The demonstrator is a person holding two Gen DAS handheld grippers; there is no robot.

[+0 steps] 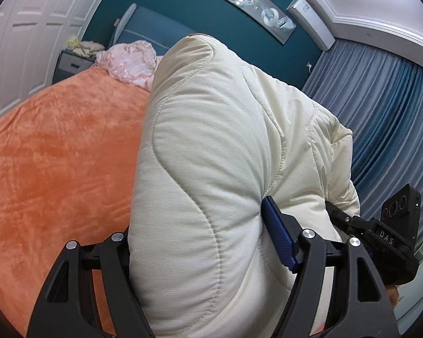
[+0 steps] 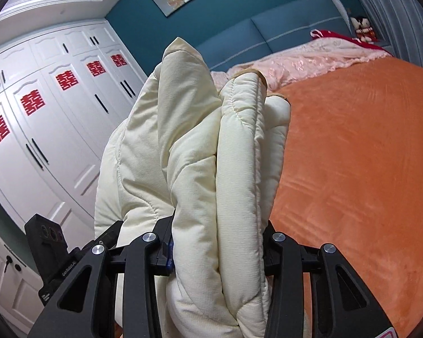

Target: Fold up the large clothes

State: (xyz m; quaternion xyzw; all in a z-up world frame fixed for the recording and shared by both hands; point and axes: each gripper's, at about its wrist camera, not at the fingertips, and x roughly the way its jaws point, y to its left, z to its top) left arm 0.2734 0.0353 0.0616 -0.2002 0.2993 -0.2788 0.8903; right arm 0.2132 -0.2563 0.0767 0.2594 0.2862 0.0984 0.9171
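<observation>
A cream quilted padded jacket (image 1: 211, 146) fills the middle of the left wrist view, bunched and held up above the orange bed cover (image 1: 56, 155). My left gripper (image 1: 200, 239) is shut on a thick fold of it; one blue finger pad (image 1: 279, 236) presses into the fabric. In the right wrist view the same jacket (image 2: 211, 155) stands up in several folded layers between the fingers. My right gripper (image 2: 217, 242) is shut on that bundle. The right gripper's body (image 1: 392, 225) shows at the right edge of the left wrist view, close beside the jacket.
The bed with the orange cover (image 2: 352, 155) lies below and ahead. Pink bedding (image 2: 310, 56) is heaped by the blue headboard (image 2: 282, 25). White wardrobe doors (image 2: 48, 118) with red emblems stand to the left. Blue-grey curtains (image 1: 380, 107) hang on the right; a nightstand (image 1: 73, 62) sits by the bed.
</observation>
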